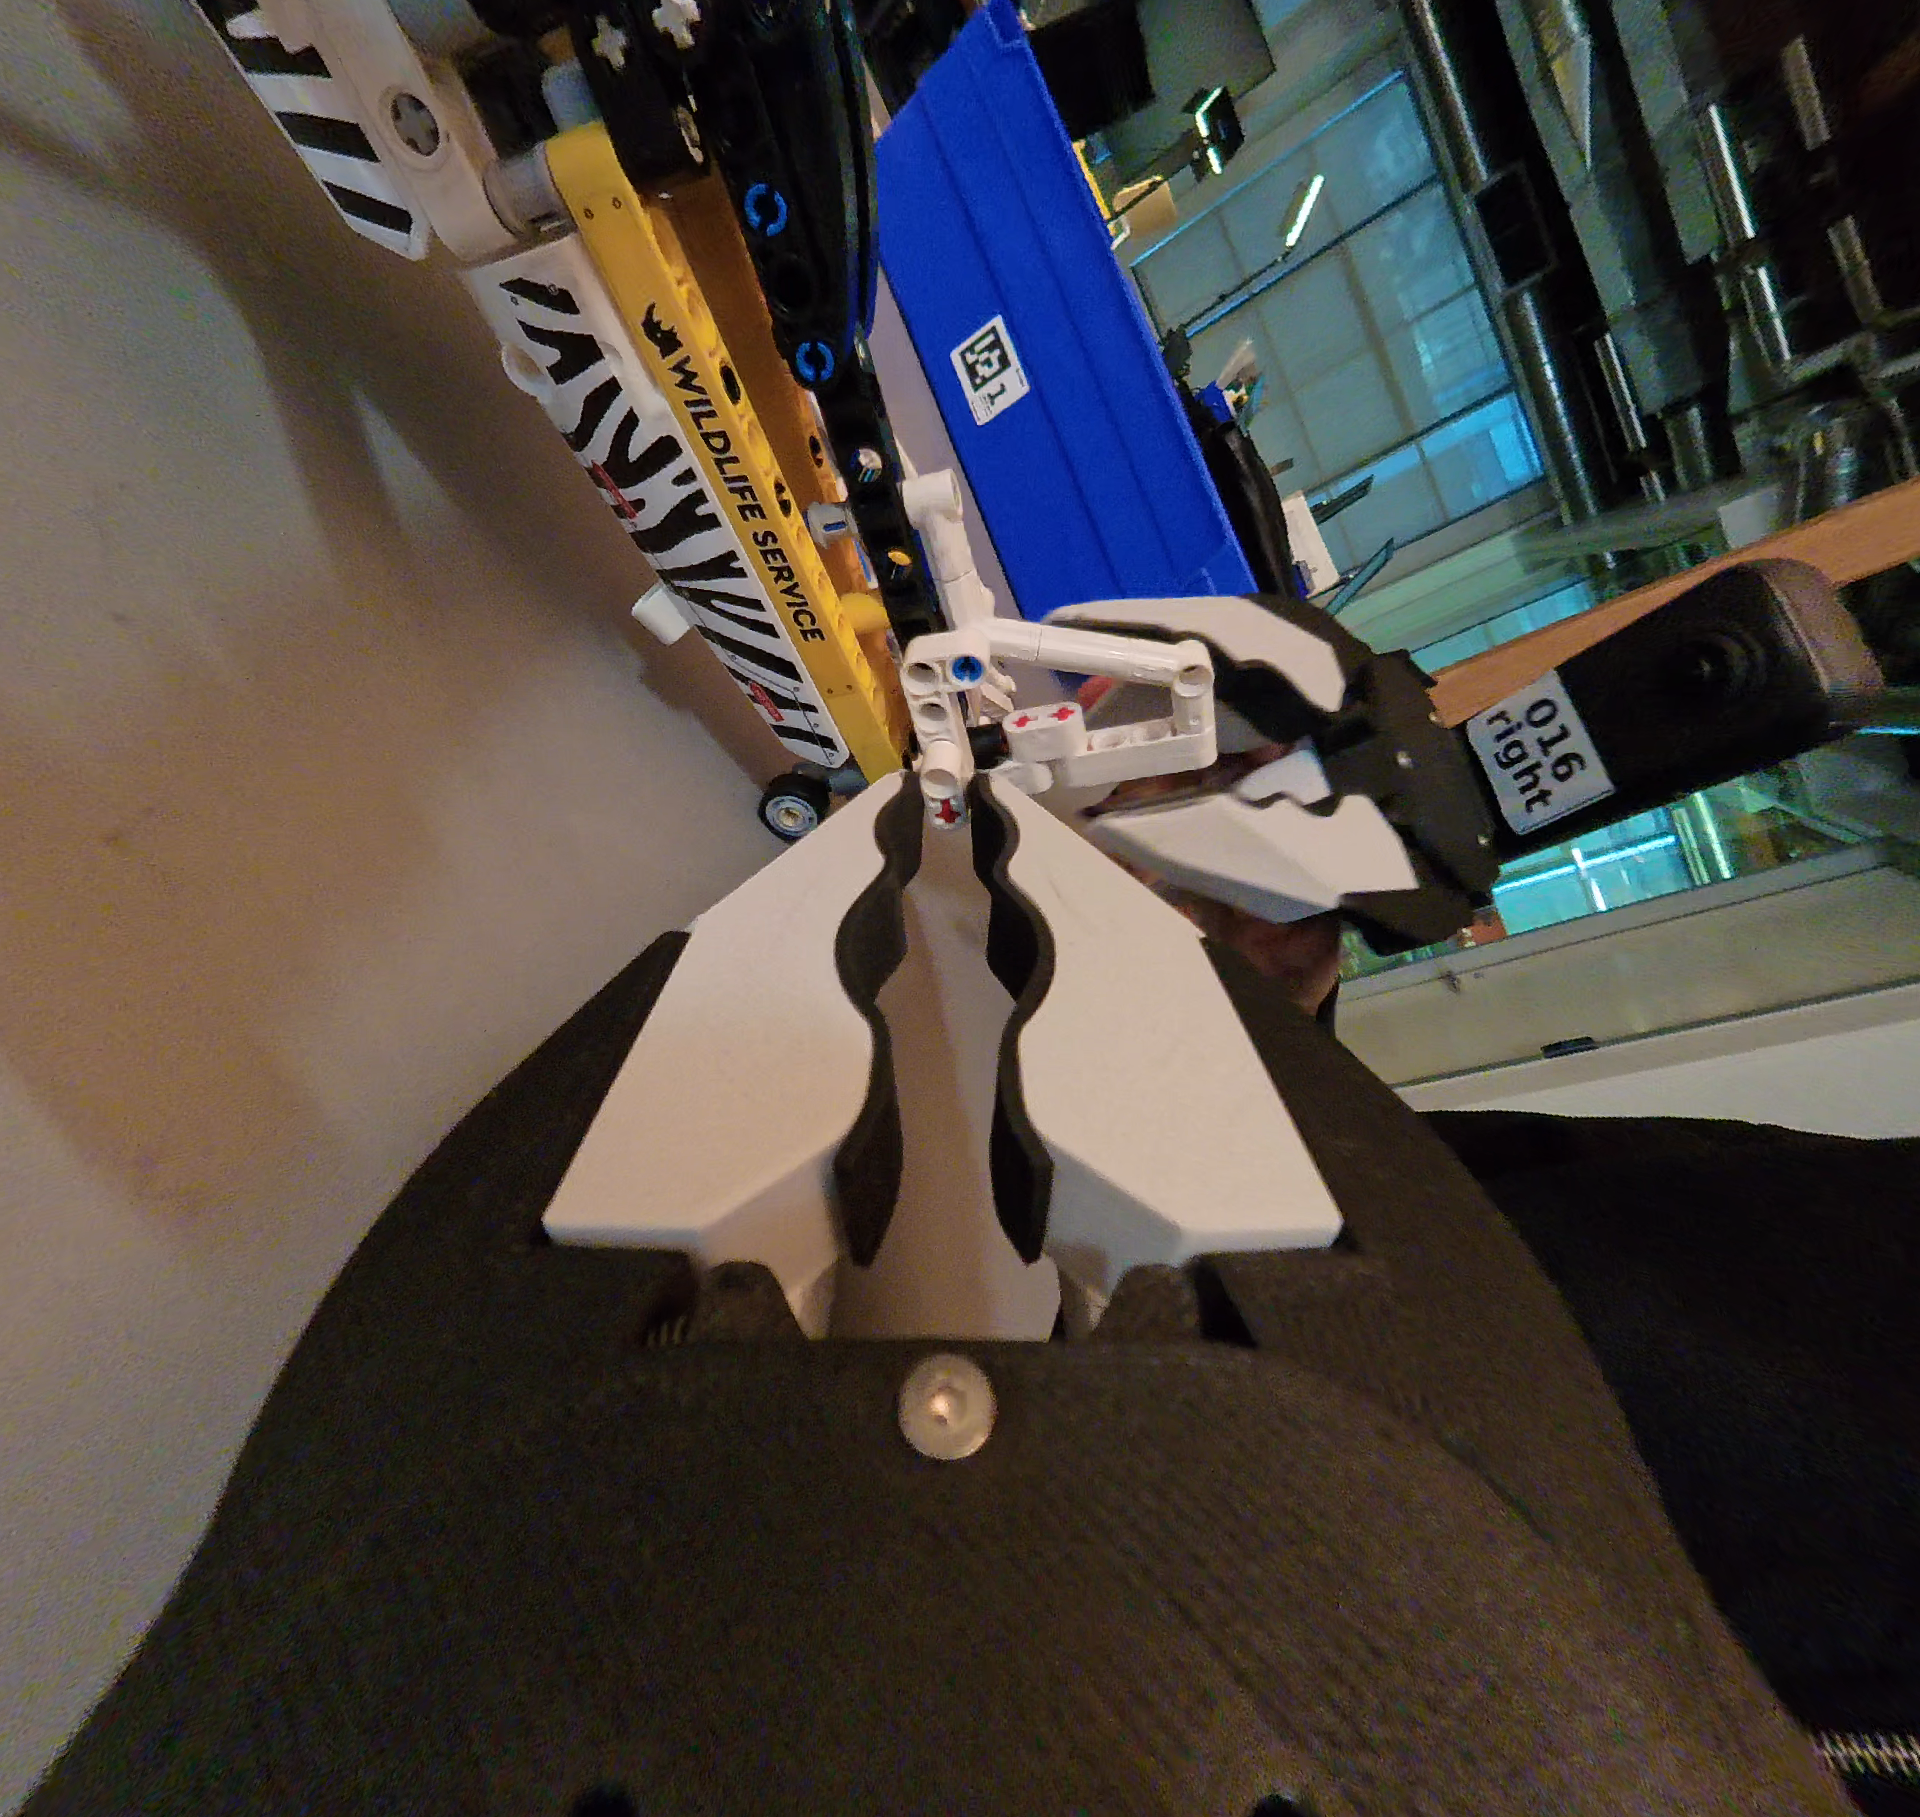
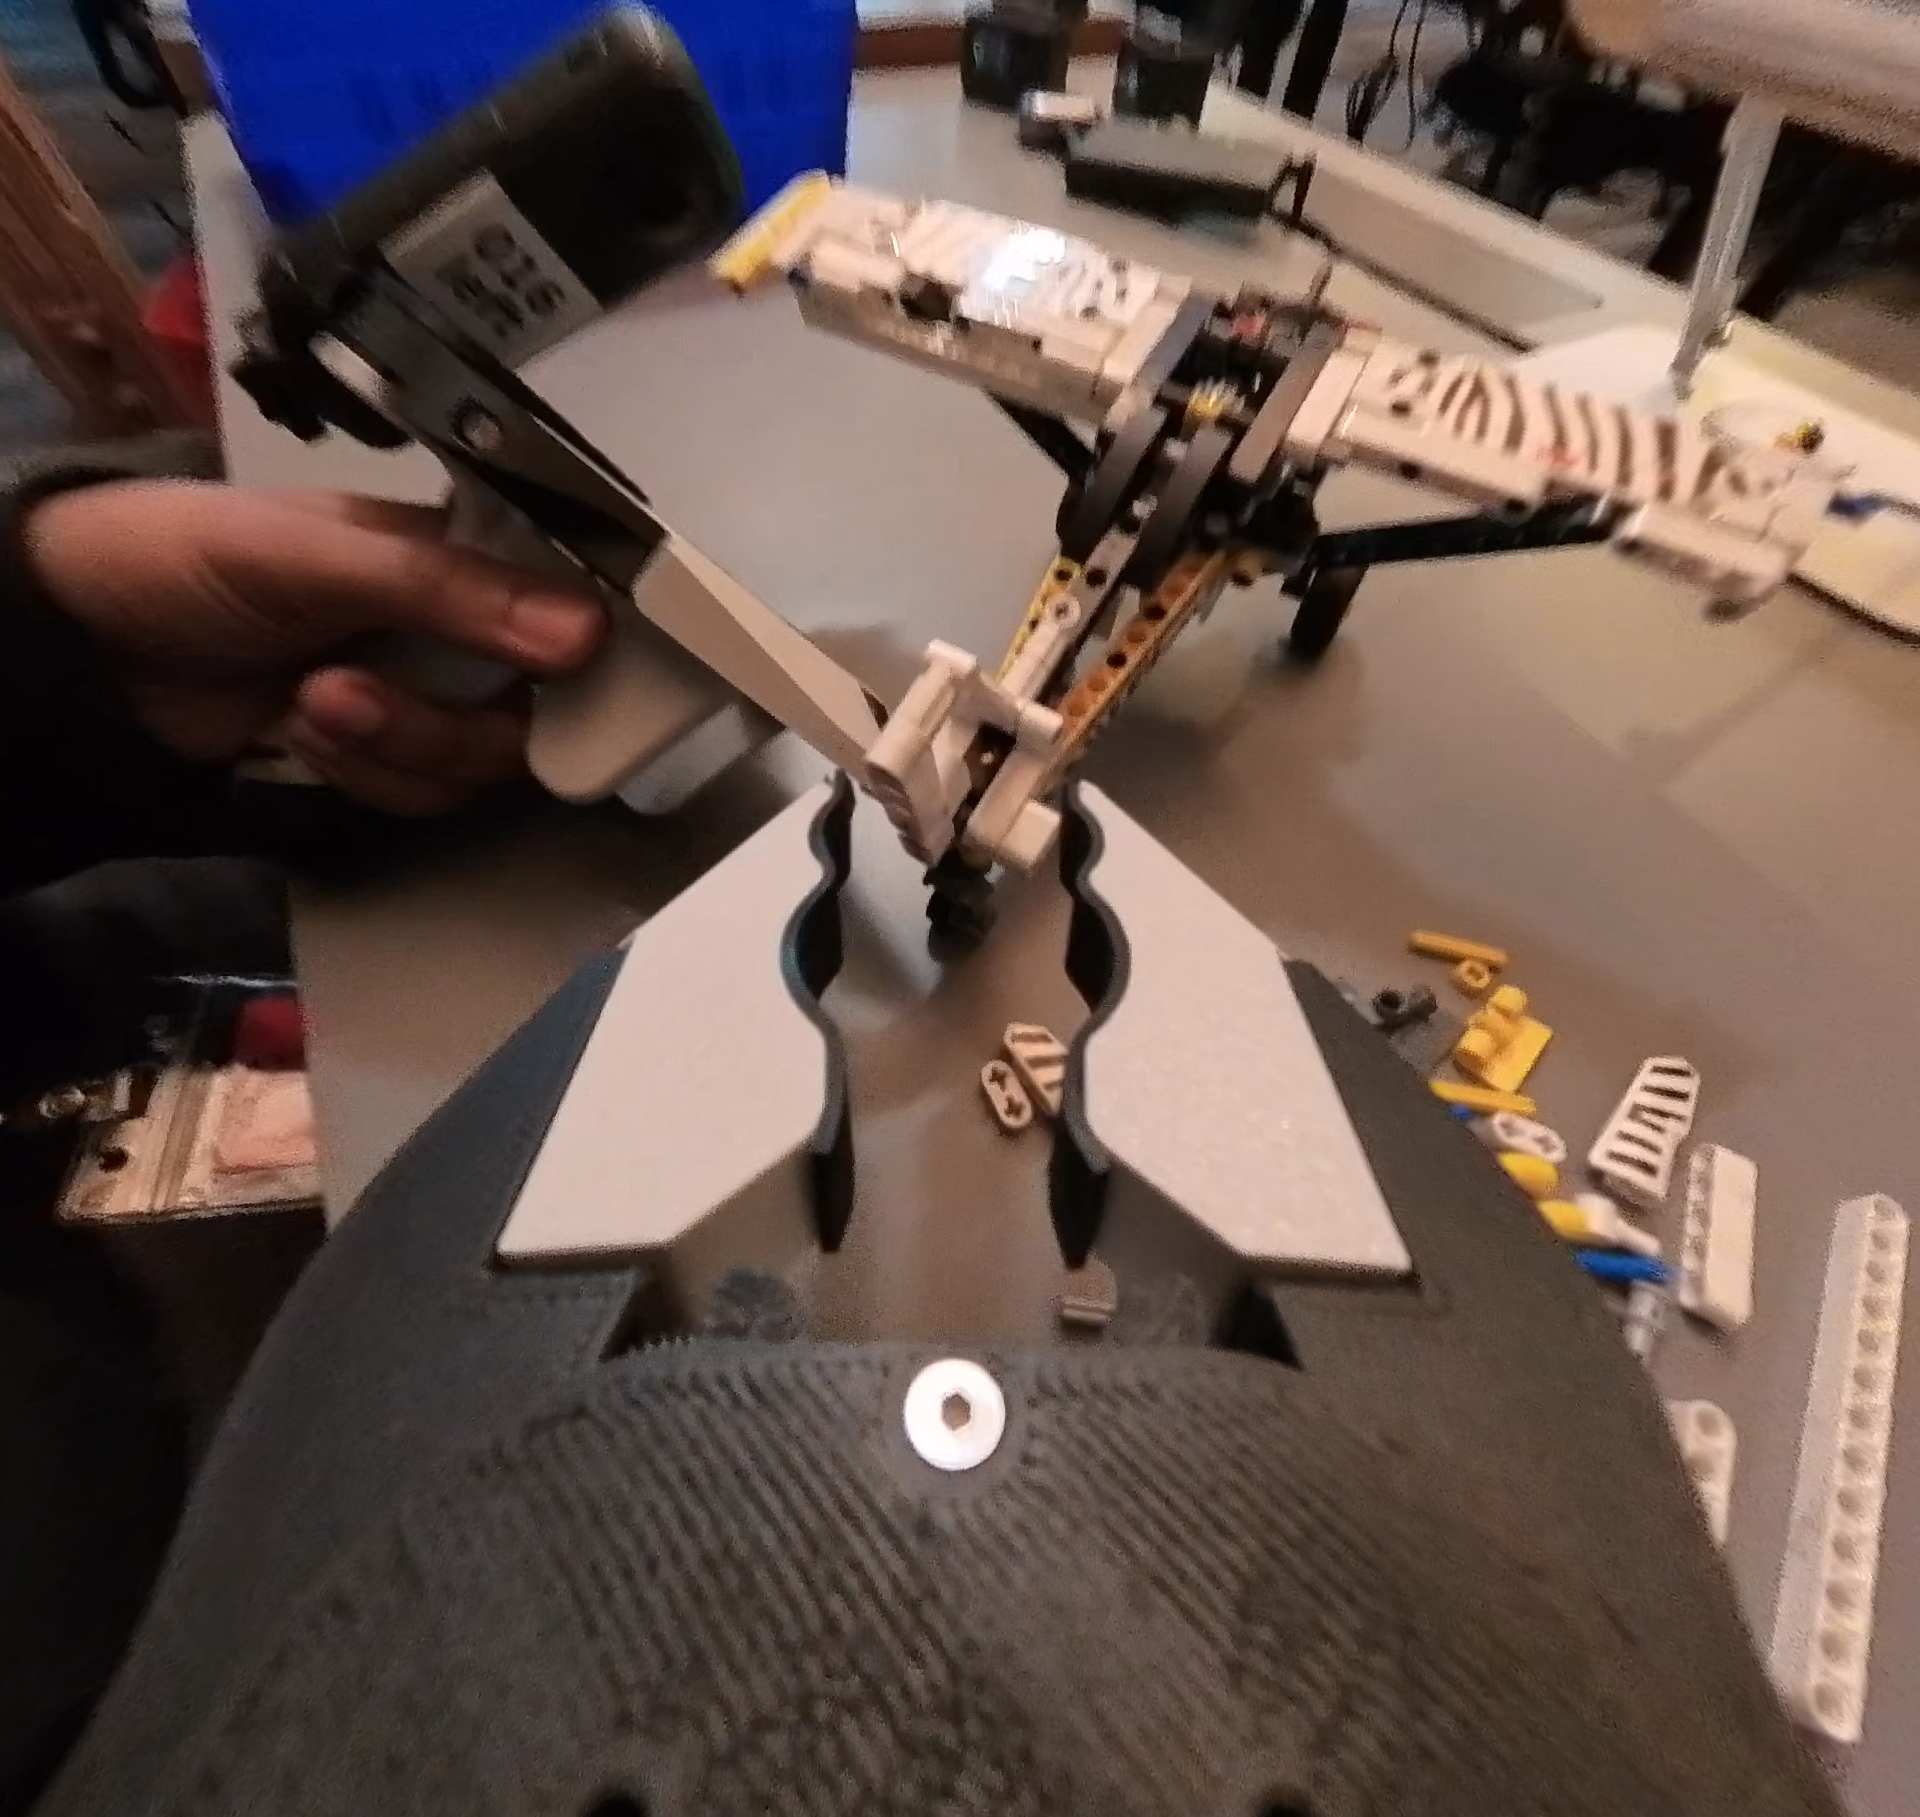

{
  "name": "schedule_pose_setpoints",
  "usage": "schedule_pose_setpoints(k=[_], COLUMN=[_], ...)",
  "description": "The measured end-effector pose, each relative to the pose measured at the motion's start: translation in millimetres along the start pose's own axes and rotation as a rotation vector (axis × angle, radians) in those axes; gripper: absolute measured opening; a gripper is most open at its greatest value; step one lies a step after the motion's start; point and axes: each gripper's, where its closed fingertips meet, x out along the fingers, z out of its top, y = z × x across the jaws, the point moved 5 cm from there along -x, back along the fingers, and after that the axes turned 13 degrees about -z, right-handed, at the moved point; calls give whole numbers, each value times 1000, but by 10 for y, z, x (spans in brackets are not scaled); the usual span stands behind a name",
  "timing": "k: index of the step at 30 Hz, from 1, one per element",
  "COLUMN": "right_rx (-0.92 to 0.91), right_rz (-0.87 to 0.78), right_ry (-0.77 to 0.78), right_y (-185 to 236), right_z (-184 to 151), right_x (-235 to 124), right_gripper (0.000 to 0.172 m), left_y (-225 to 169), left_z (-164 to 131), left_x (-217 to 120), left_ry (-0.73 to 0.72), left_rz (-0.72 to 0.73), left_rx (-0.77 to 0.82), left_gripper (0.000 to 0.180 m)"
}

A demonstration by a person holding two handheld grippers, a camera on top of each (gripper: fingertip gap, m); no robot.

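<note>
A brick-built plane model (image 1: 727, 479) with zebra-striped white panels and yellow beams stands on the grey table (image 2: 1558, 780). My left gripper (image 1: 948, 801) is shut on a small white connector with a red cross end (image 1: 945, 793) at the model's tail. In the right wrist view, the left gripper (image 2: 868, 739) reaches in from the left, held by a hand (image 2: 260, 614). My right gripper (image 2: 956, 803) is open. Its fingers stand either side of the white tail frame (image 2: 935, 728) without pressing it. The right gripper also shows in the left wrist view (image 1: 1081, 718), spread around that frame (image 1: 1132, 733).
A blue bin (image 1: 1039, 365) stands behind the model. Several loose yellow, white and blue bricks (image 2: 1507, 1050) and a long white beam (image 2: 1849, 1435) lie at the right. Two small tan pieces (image 2: 1023, 1076) lie under my right gripper. A small wheel (image 1: 795, 809) rests on the table. Both grippers' tips are close together, under 4 cm apart. Both grippers' tips are roughly 20 cm from the long white beam (image 2: 1849, 1435).
</note>
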Motion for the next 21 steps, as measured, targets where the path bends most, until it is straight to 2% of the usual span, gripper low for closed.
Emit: schedule_pose_setpoints(k=[3, 7, 21], right_rx=[-52, -108, -32], right_rz=[-56, -90, -64], right_ry=[74, 54, 56], right_y=[14, 24, -3], right_z=[-117, -129, -131], right_x=[112, 113, 75], right_gripper=[34, 32, 28], left_y=[-3, -13, -21], left_z=[1, -1, 9], left_x=[-3, -5, -17], left_ry=[4, 10, 31], left_rz=[-15, -21, -54], left_rx=[-7, 9, -10], left_gripper=[4, 4, 5])
